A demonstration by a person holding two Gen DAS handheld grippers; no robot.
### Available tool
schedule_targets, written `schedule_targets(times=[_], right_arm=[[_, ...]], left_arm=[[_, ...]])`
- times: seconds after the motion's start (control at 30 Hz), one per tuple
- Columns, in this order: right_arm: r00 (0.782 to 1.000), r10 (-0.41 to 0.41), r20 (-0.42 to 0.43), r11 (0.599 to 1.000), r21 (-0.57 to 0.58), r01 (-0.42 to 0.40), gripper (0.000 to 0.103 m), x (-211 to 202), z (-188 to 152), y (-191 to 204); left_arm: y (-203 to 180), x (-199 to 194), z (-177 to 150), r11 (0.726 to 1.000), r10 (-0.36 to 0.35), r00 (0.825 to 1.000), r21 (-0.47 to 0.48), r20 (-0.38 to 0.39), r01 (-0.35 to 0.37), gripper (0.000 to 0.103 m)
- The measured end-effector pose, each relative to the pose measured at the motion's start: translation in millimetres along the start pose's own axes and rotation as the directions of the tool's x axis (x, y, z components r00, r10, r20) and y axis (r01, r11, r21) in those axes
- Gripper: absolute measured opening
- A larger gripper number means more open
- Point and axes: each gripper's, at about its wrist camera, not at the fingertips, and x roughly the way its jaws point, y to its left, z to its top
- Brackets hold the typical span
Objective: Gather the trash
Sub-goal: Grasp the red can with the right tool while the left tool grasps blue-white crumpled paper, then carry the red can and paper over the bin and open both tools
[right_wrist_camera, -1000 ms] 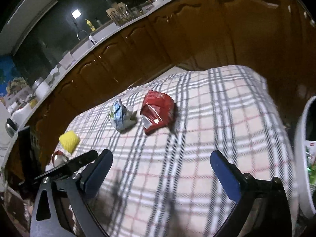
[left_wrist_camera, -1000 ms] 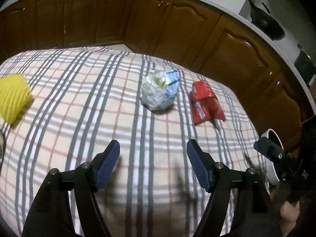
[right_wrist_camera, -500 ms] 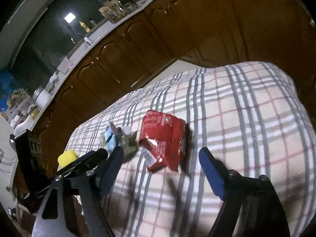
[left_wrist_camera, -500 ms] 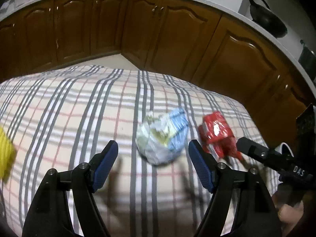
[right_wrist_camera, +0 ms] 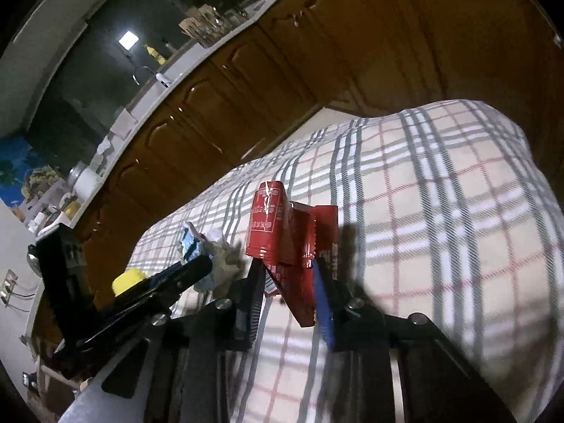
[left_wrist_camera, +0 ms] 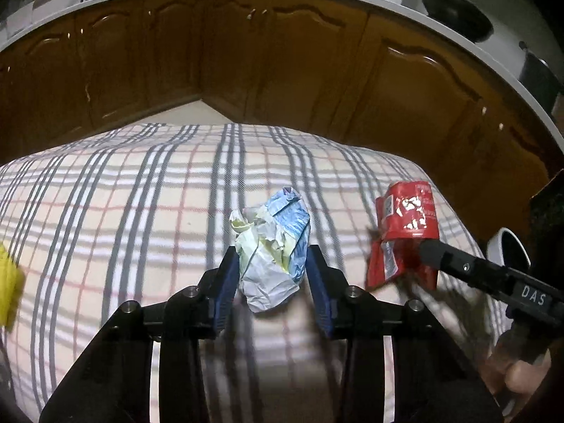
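My left gripper is shut on a crumpled blue, white and pale yellow wrapper, its blue pads pressed against both sides over the plaid tablecloth. My right gripper is shut on a crumpled red packet. In the left wrist view the red packet shows to the right with a right gripper finger on it. In the right wrist view the blue-white wrapper shows to the left behind the left gripper's finger.
A yellow ribbed object lies at the cloth's left edge; it also shows in the right wrist view. A white round bin rim stands off the table's right side. Brown kitchen cabinets stand behind the table.
Both grippers moved forward over the cloth and closed: the left on the blue-white wrapper, the right on the red packet. Both were open a second ago.
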Motion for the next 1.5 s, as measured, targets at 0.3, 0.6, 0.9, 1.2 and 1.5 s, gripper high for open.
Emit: schedule_targets(times=[0.3,0.6,0.9,1.2,1.5], right_arm=[[0.998,0.004,0.064,1.0,0.012,-0.004,0.027,-70,-32,-13],[0.99,-0.035,0.137,0.999,0.026,0.032,0.027,-133,-70,-23],[0.976,-0.1,0.193,0.995,0.036,0.095,0.027,-180,-93,-40],[0.959,-0.152,0.241,0.988,0.075,0.138,0.027,-214,-107,-60],[0.934,-0.208,0.291,0.976,0.128,0.177,0.027,-246,-112,-85]], left_arm=[[-47,-46,-37,0.998,-0.043,0.999,0.046,0.015,0.042,0.037],[-98,-74,-69,0.994,-0.055,0.997,0.098,0.045,0.051,0.037],[-141,-84,-91,0.986,-0.104,0.994,0.136,0.026,0.099,0.037],[-180,-87,-96,0.972,-0.137,0.99,0.194,0.015,0.132,0.037],[-213,-83,-93,0.957,-0.163,0.987,0.243,0.005,0.157,0.037]])
